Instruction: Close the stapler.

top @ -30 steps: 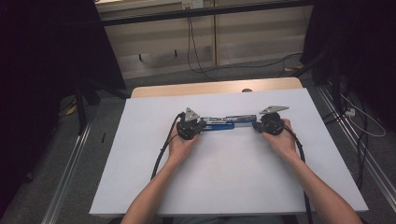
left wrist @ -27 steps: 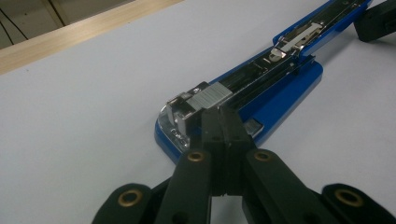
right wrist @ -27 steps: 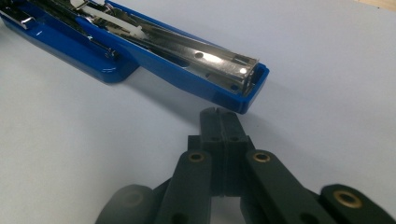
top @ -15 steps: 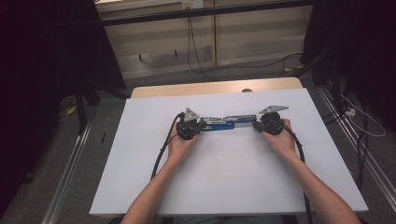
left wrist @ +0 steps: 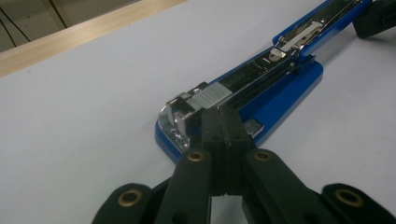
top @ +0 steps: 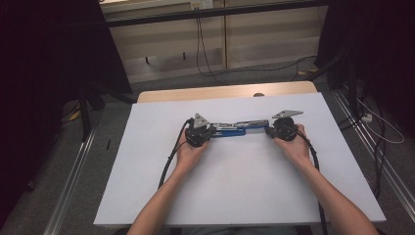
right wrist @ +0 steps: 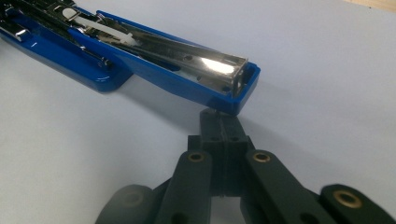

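Jaws clenched on both grippers, nothing between them. Stapler [top: 238, 128] lies unfolded flat mid-bench [top: 147, 161]; left gripper [left wrist: 224, 122] tip at its staple end, right gripper [right wrist: 223, 125] tip at its blue cover end.

Open stapler [top: 238, 128] alone amid bare table [top: 235, 191]

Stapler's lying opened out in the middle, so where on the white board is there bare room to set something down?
Free: the board left of the left gripper, right of the right gripper, and the near strip between the forearms. Crowded: the middle line, where both shut grippers meet the stapler.
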Demonstrator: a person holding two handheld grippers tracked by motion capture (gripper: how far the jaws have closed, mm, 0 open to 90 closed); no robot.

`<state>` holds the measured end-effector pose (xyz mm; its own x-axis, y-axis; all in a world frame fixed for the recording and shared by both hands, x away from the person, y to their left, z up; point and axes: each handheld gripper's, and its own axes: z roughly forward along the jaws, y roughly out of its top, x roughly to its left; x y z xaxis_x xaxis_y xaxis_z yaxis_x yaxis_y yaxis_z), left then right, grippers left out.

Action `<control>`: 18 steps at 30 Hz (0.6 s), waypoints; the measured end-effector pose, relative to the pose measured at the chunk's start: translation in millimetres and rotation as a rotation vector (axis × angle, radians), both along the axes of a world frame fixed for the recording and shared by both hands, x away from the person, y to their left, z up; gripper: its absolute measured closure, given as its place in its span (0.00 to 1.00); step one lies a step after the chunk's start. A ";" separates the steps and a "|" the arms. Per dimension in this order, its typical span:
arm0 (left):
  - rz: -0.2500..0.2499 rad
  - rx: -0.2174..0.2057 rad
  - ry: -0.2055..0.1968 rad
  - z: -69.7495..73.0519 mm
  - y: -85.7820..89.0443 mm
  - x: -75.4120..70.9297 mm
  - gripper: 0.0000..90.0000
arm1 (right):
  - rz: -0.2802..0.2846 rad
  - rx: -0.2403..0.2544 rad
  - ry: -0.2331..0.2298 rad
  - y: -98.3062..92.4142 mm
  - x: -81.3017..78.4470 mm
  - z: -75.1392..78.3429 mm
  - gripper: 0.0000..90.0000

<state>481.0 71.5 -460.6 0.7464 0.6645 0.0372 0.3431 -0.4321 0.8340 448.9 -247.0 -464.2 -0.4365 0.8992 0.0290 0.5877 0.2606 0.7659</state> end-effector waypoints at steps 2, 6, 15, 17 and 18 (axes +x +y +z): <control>0.001 -0.002 -0.003 0.0 0.5 0.3 1.00 | -0.002 0.000 -0.003 0.1 0.0 0.1 1.00; 0.002 0.007 -0.012 0.0 -0.8 -1.0 1.00 | -0.005 0.004 -0.002 -0.1 -0.1 0.3 1.00; 0.000 0.006 -0.008 0.0 -0.3 -0.6 1.00 | -0.005 0.022 -0.022 0.0 0.1 3.4 1.00; 0.001 0.006 -0.010 0.1 -0.4 -0.6 1.00 | -0.005 0.025 -0.024 0.1 0.1 3.7 1.00; 0.001 0.003 -0.003 -0.1 -0.5 -0.7 1.00 | -0.004 0.025 -0.024 0.0 0.3 3.8 1.00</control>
